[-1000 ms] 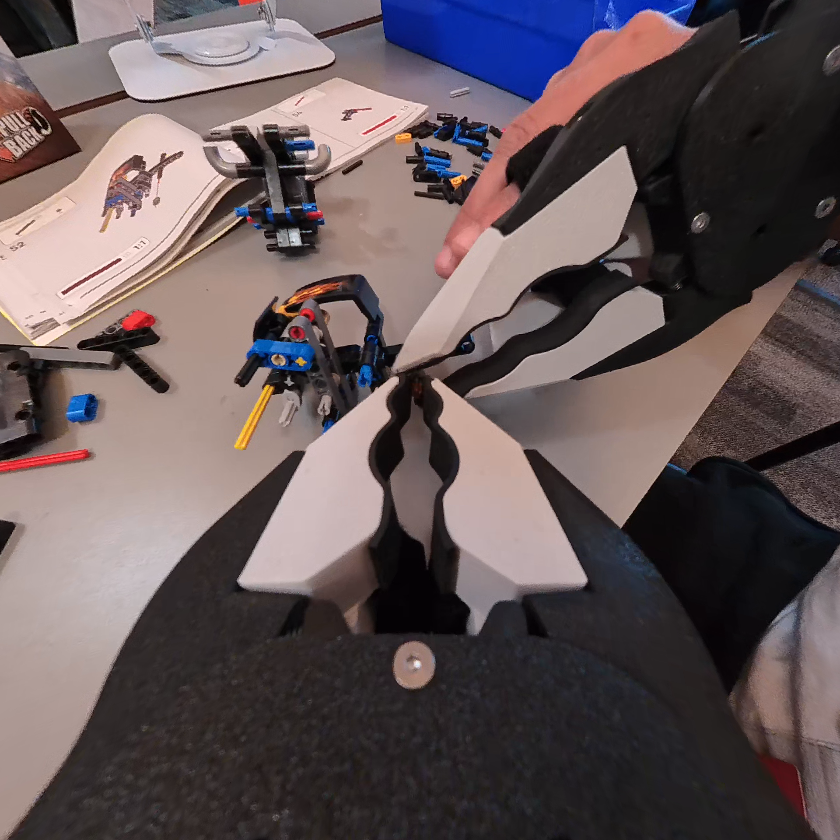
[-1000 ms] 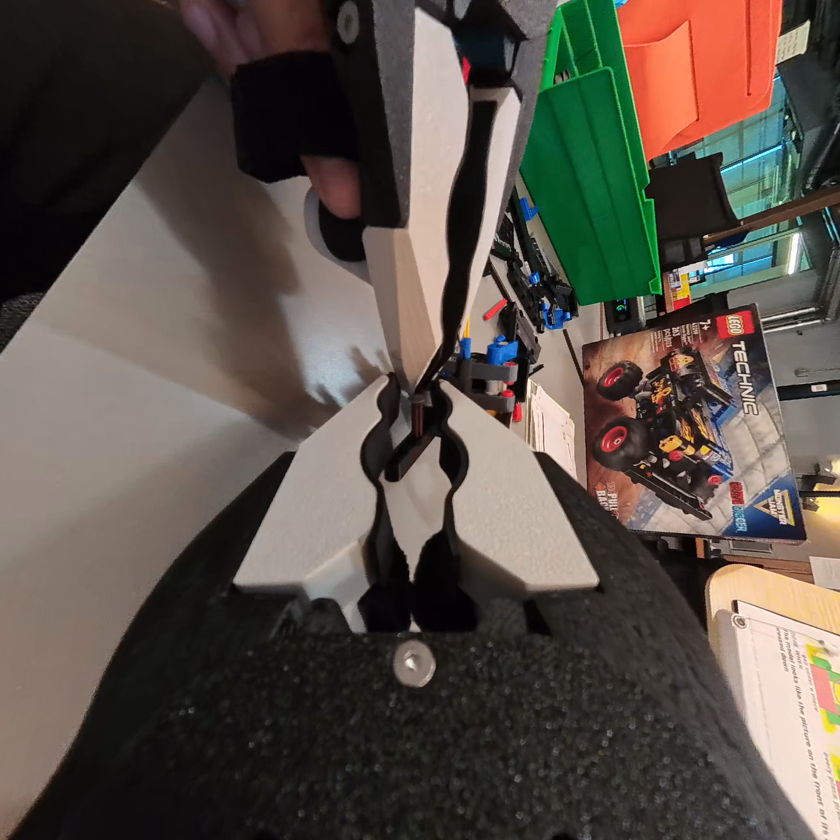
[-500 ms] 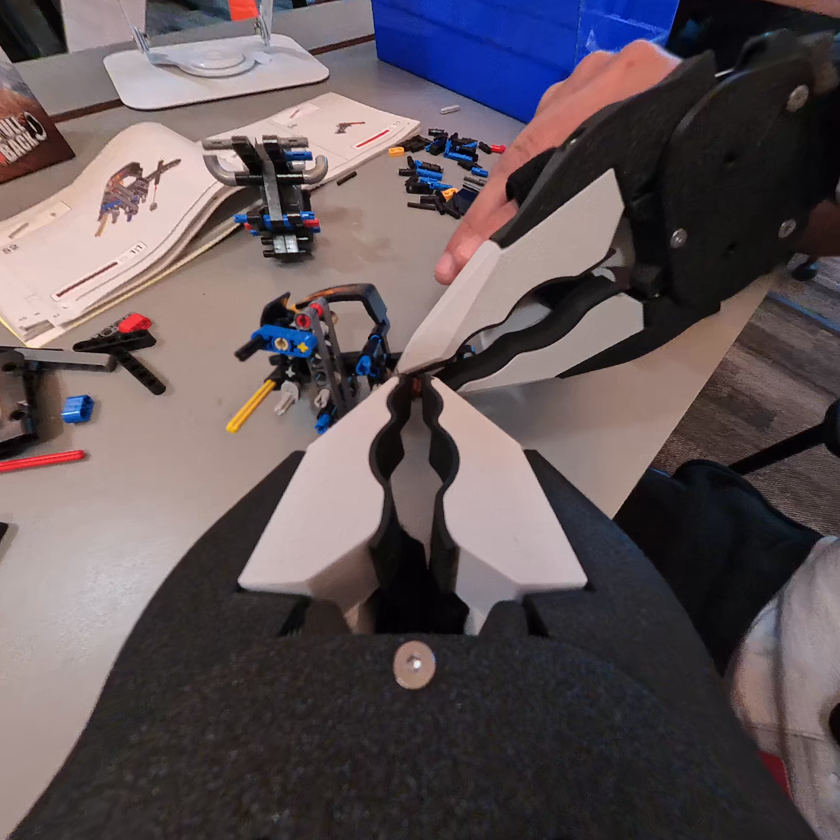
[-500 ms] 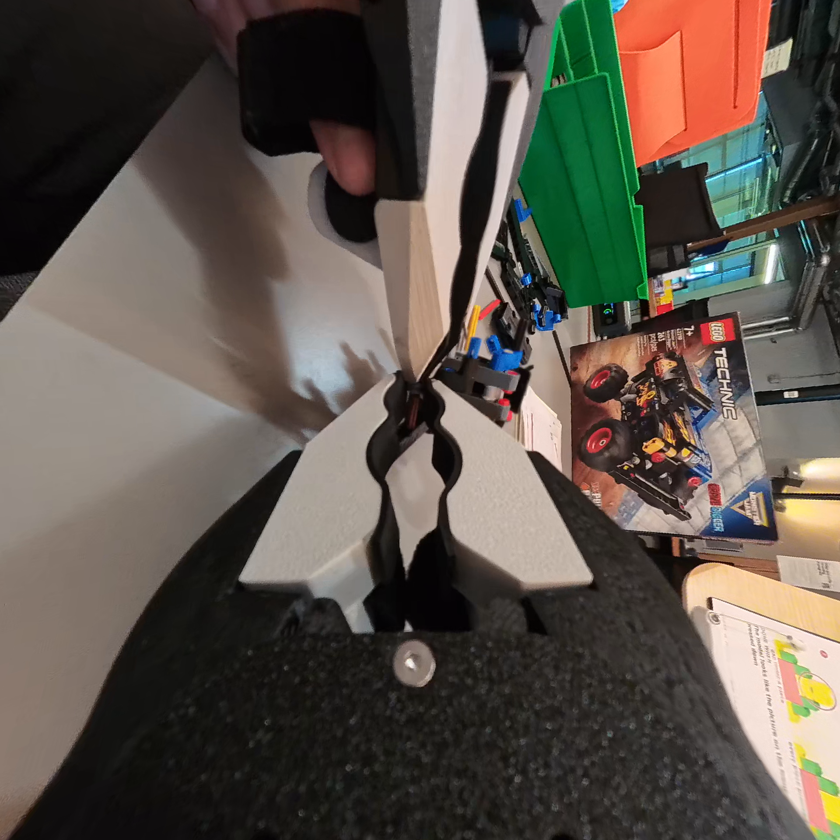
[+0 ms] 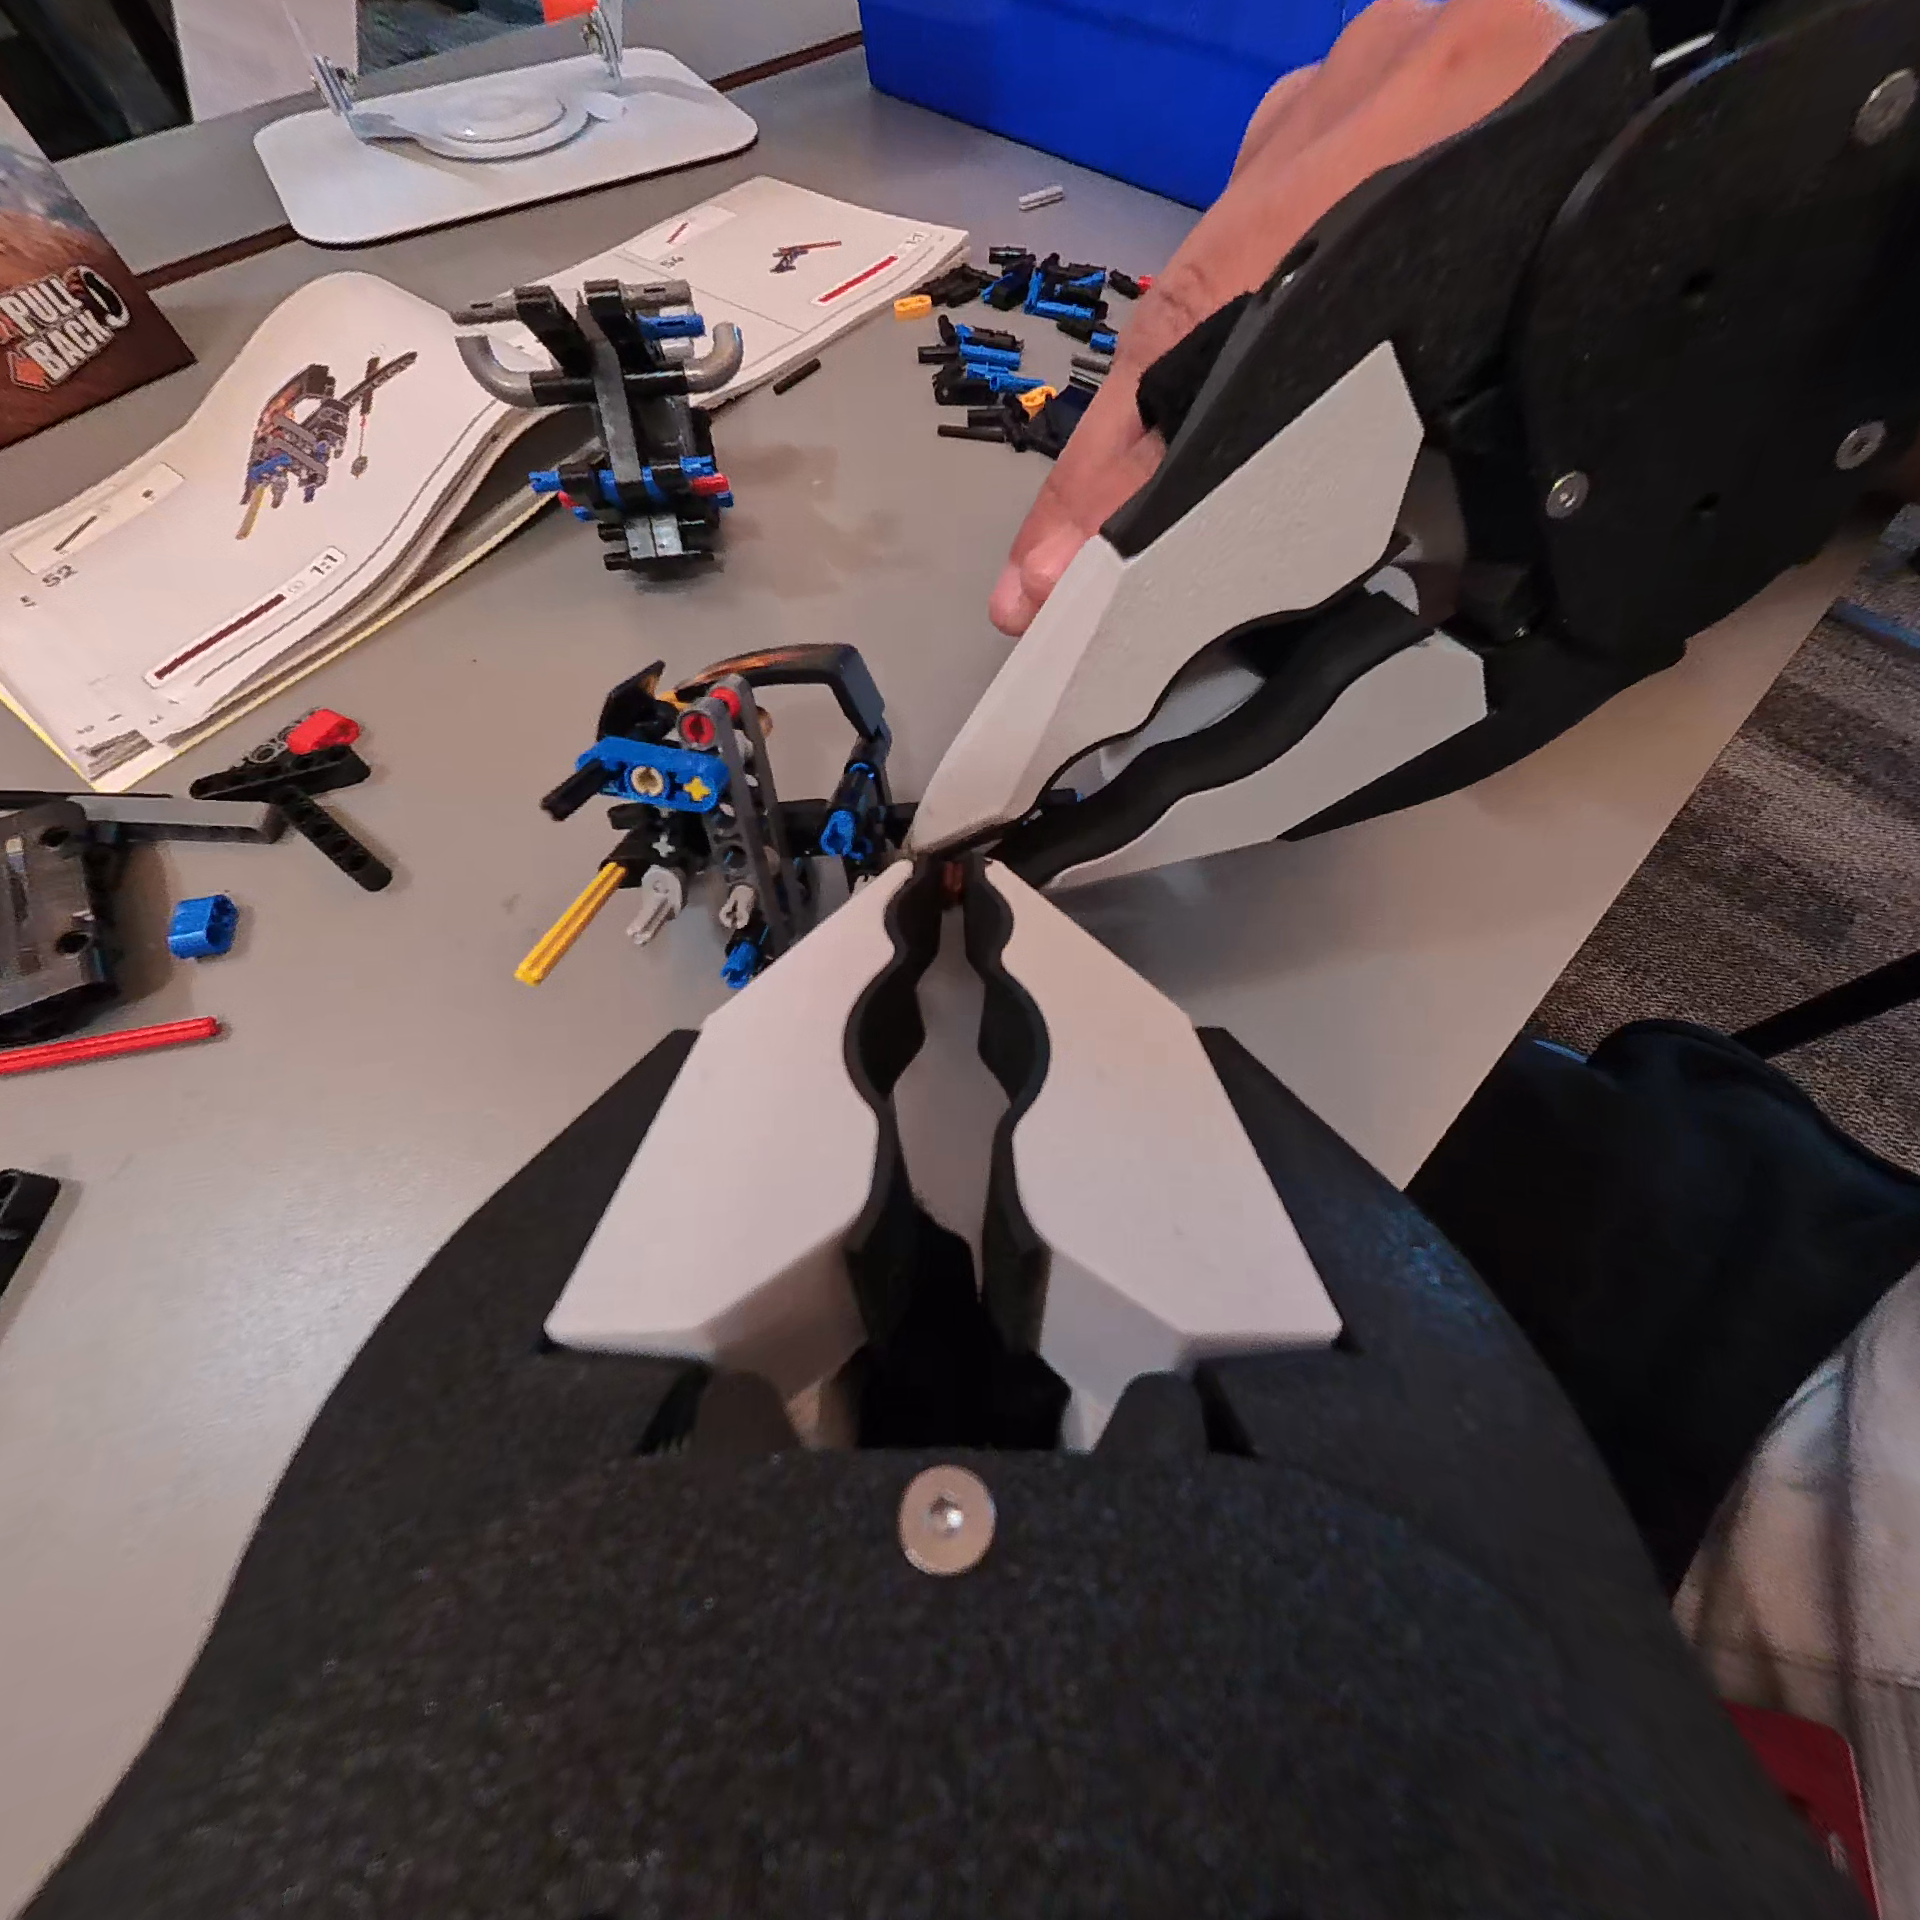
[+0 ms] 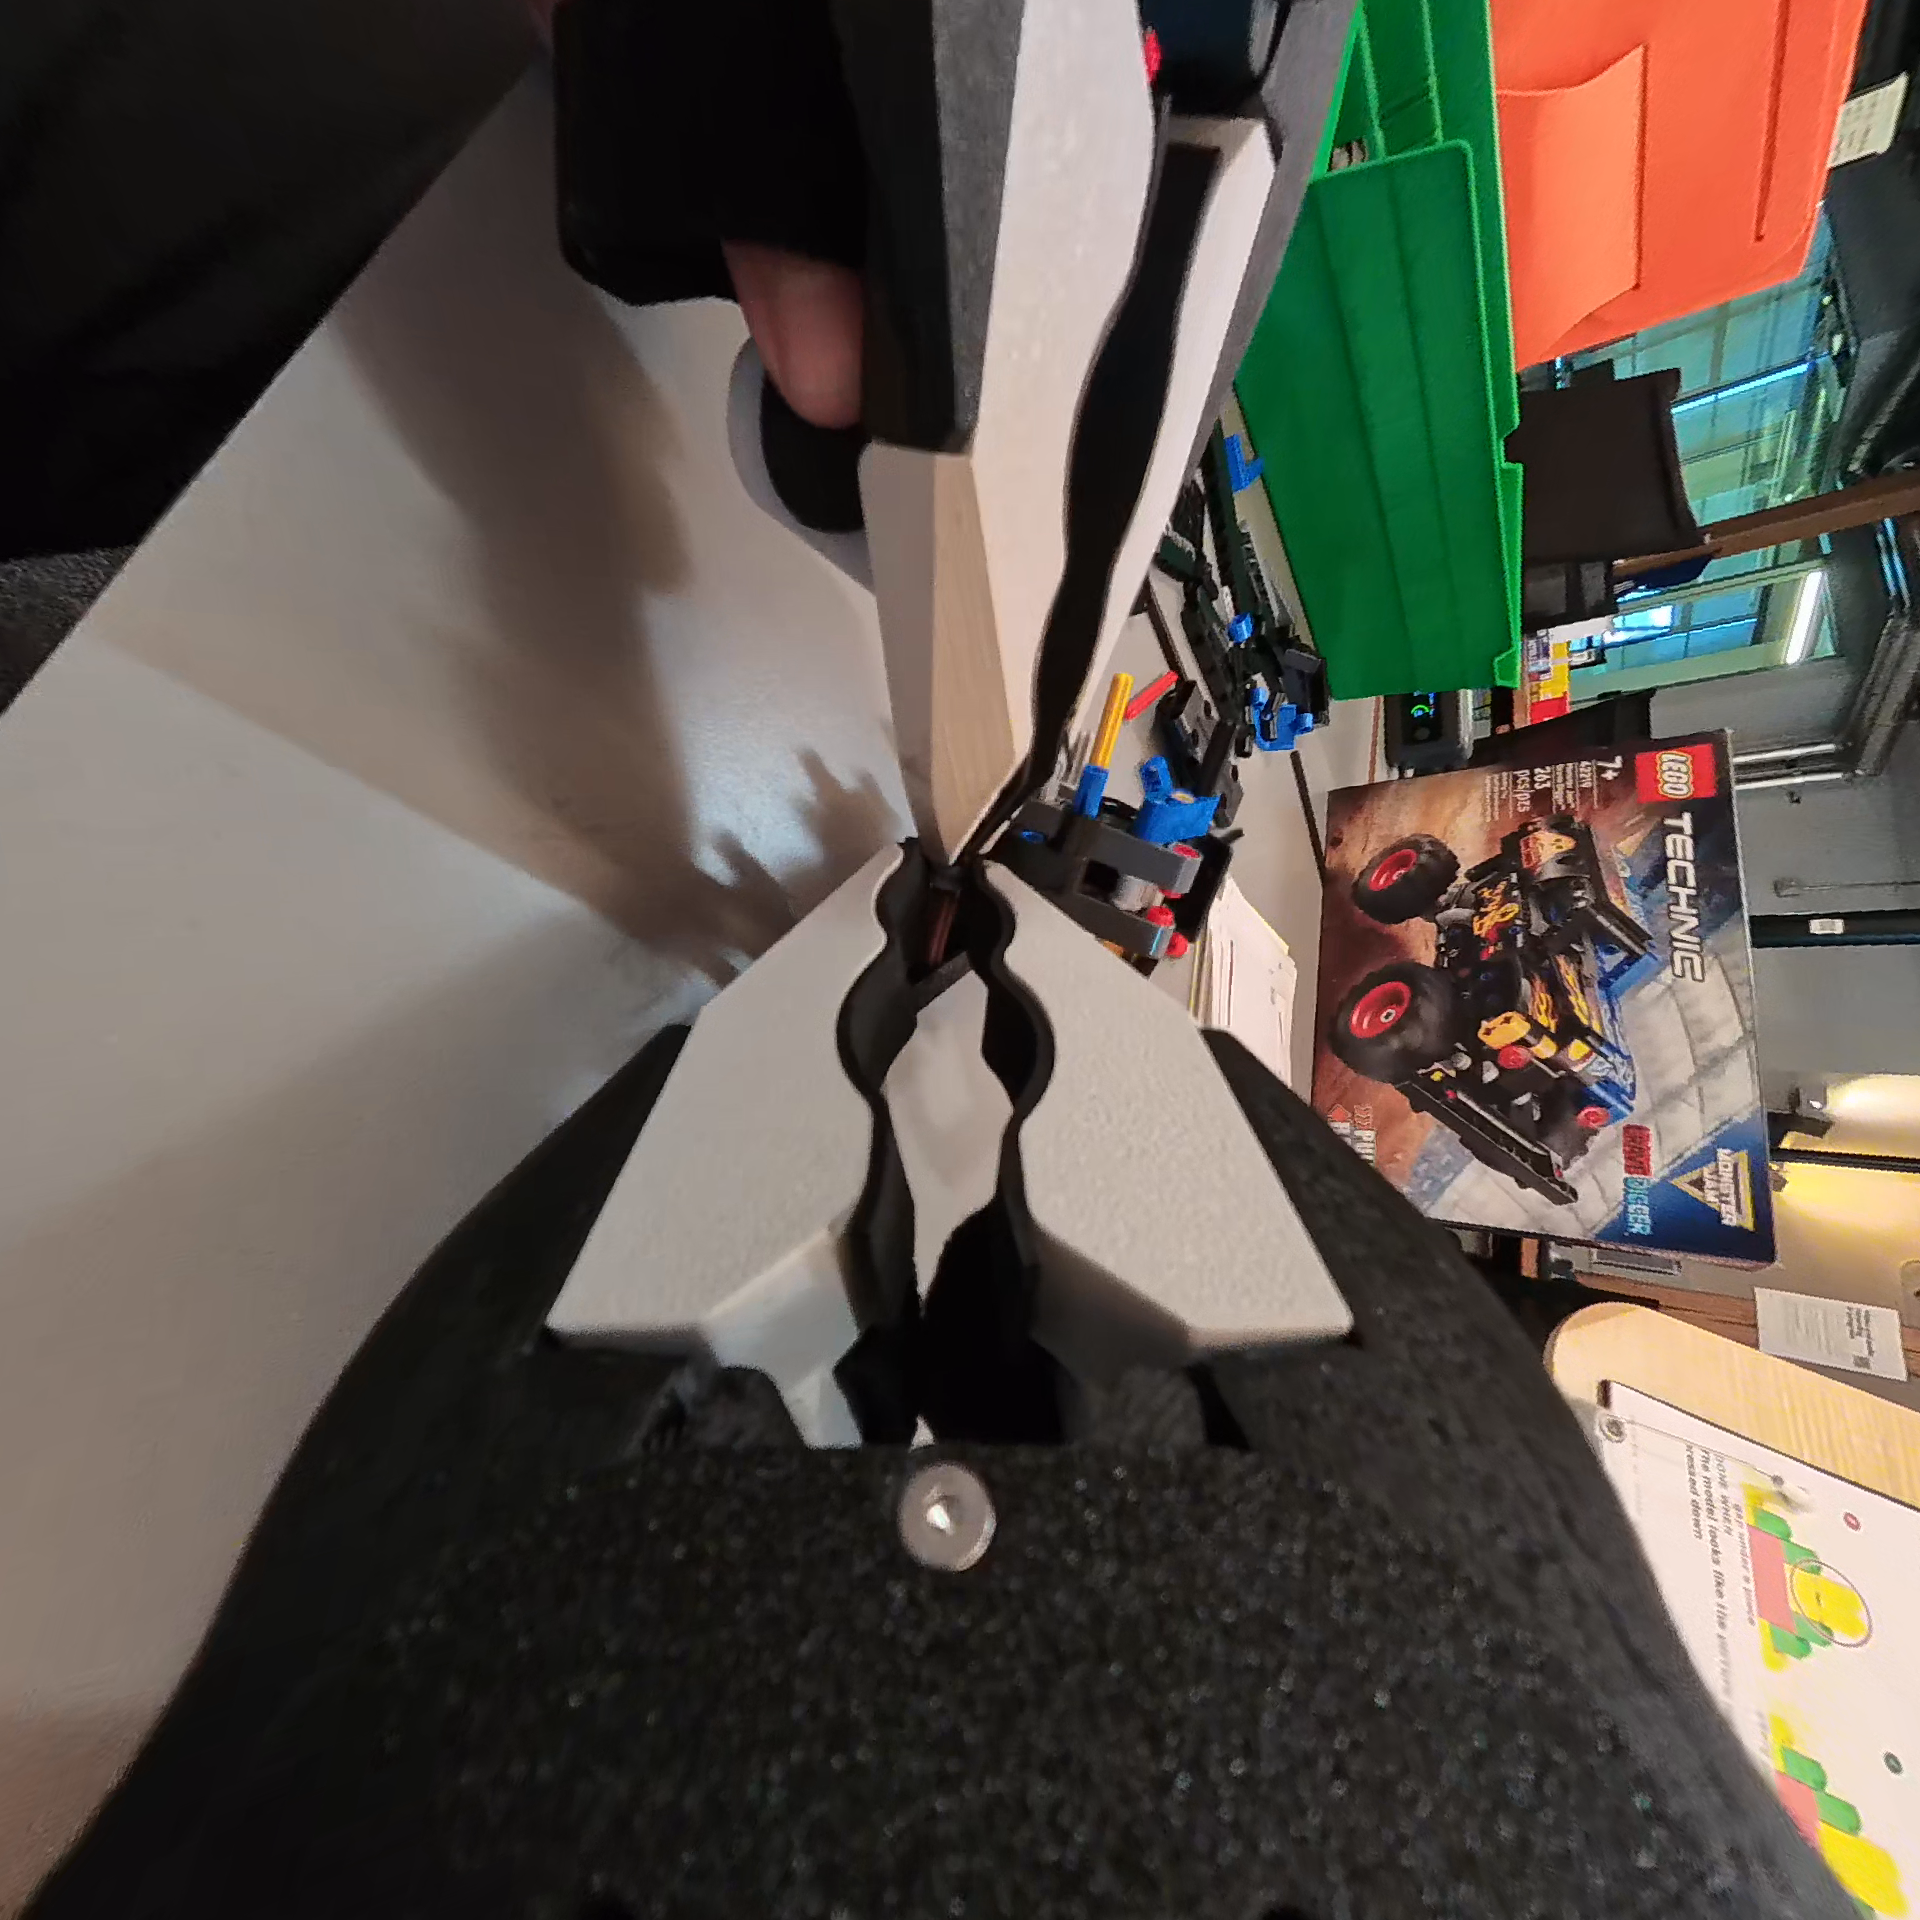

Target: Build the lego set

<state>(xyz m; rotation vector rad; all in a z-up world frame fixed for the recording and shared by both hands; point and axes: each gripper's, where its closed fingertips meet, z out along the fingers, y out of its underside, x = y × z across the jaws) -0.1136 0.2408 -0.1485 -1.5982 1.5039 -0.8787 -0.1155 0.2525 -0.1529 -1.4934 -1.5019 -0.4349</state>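
My left gripper (image 5: 940, 871) and my right gripper (image 6: 943, 883) meet tip to tip just above the grey table (image 5: 416, 1143). Both are shut on one small dark piece with a reddish-brown end (image 5: 951, 878), which also shows in the right wrist view (image 6: 938, 928). The right gripper (image 5: 966, 826) comes in from the right in the left wrist view. The left gripper (image 6: 971, 836) comes down from above in the right wrist view. A partly built black, blue and yellow assembly (image 5: 727, 810) stands on the table right behind the tips; it also shows in the right wrist view (image 6: 1122, 862).
A second black assembly (image 5: 623, 416) rests against the open instruction booklet (image 5: 260, 499). Loose pins (image 5: 1029, 343) lie near a blue bin (image 5: 1091, 94). A black beam (image 5: 301, 774), blue connector (image 5: 203, 925) and red axle (image 5: 104, 1044) lie left. The set's box (image 6: 1538, 997) and a green bin (image 6: 1382, 416) stand beyond. The table edge (image 5: 1558, 997) runs close on the right. My left and right fingertips are right by each other. From either gripper's tips it is about 15 centimeters to the black beam (image 5: 301, 774).
The two grippers stay tip to tip on the small piece. The right fingers have closed a little tighter, so less of the piece shows between them. Nothing on the table has moved.
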